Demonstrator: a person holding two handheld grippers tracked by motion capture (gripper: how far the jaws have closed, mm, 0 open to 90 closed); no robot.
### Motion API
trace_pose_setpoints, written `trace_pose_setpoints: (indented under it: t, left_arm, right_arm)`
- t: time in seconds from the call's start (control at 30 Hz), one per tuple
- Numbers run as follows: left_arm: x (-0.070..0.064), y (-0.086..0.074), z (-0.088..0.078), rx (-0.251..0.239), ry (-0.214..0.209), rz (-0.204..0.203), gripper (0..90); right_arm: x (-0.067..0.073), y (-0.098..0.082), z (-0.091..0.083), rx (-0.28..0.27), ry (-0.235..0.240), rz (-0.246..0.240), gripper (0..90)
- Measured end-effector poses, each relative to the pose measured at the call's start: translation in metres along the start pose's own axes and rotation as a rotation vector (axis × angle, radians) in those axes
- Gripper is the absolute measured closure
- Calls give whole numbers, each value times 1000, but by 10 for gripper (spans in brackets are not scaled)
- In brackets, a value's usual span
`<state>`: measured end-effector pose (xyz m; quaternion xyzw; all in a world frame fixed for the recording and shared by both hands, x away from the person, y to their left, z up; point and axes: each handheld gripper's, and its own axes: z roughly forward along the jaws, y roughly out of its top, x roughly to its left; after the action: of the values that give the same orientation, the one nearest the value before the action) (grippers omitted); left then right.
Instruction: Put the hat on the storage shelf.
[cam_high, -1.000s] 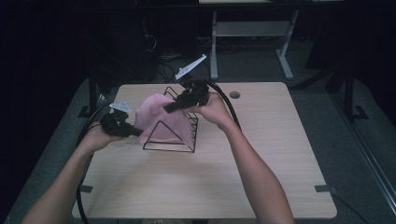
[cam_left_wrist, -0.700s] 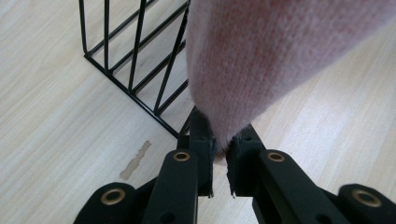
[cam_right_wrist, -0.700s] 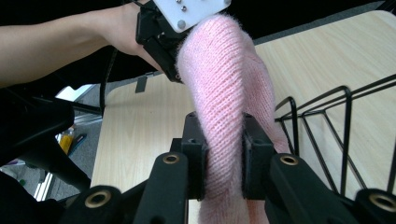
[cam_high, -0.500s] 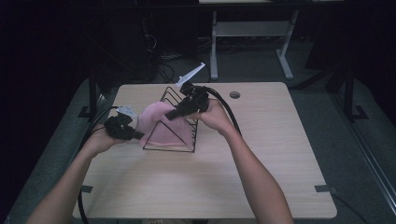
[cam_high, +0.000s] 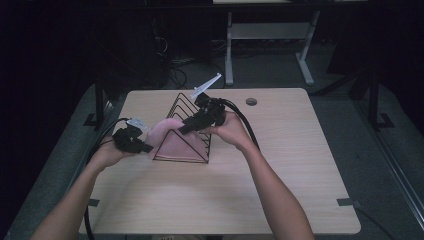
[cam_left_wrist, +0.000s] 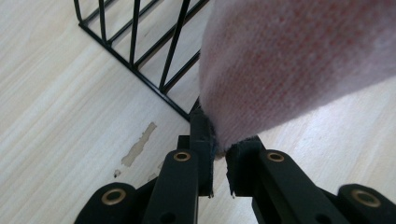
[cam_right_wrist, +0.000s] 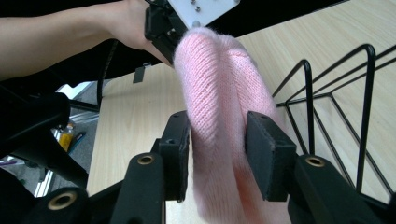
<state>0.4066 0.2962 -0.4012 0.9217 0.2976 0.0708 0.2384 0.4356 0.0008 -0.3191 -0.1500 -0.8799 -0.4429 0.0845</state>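
Loosening its hold, the right gripper (cam_high: 186, 127) has just been opening: in the right gripper view its pads (cam_right_wrist: 266, 154) stand either side of the pink knit (cam_right_wrist: 219, 135), which is between the jaws. The left pad looks to touch the wool, the right pad stands just off it. Not a firm grip any more.

Left gripper (cam_high: 142, 147) is clamped tight on one edge of the knit (cam_left_wrist: 299, 65), seen close in the left gripper view; the fabric bulges out just past the pinch.

Change against the earlier high views: the knit lay broader over the far-left part of the rack a second ago; now it hangs lower, bunched against the near-left side of the wire rack (cam_high: 192, 112), and the left hand has come down with it.

Knit sits between the two grippers, draped at the rack's left side above the tabletop (cam_high: 300, 150), partly inside the wires.

Judgement: the right side is letting go so the left can take the knit alone, either pulling it out of the rack or seating it. Risk: wool snagging on a wire.
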Motion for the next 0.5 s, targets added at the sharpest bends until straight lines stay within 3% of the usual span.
trace_pose_setpoints:
  t: [0.1,0.3,0.5]
  left_arm:
    - [0,-1,1,-4,2,-2,826]
    - [-2,-4,5,-11,-15,-12,824]
    - [-3,-3,7,-10,-18,-9,825]
  right_arm:
    - [0,-4,-4,-17,-3,6,614]
    - [0,-7,-6,-14,-5,-19,812]
    - [1,-4,-8,-26,-15,-22,843]
